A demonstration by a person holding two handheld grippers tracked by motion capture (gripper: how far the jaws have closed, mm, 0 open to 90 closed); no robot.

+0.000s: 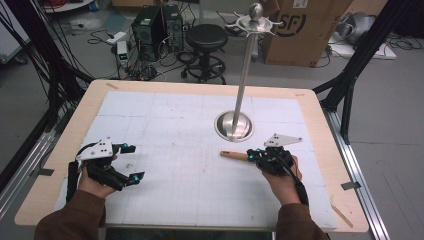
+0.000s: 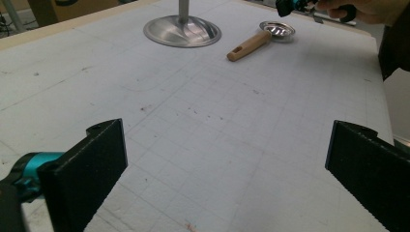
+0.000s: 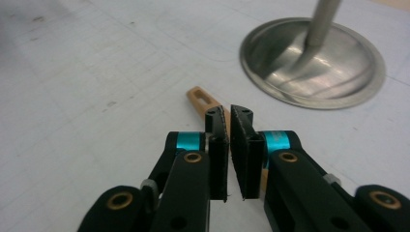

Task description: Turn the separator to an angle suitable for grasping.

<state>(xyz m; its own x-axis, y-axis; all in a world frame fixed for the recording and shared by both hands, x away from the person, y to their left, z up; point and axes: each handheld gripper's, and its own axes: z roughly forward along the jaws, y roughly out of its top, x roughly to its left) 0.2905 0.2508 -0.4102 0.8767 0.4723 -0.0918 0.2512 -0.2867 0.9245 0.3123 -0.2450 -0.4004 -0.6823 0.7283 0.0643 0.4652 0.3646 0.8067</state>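
I have the right gripper hovering over the small strainer, a metal bowl on a wooden handle, which lies flat on the white mat toward the right side of the bench, just in front of the round base of the steel stand. Its jaws are clenched almost together with nothing between them; the handle shows beneath them. My left gripper rests near the front left corner, jaws released wide, well apart from the strainer.
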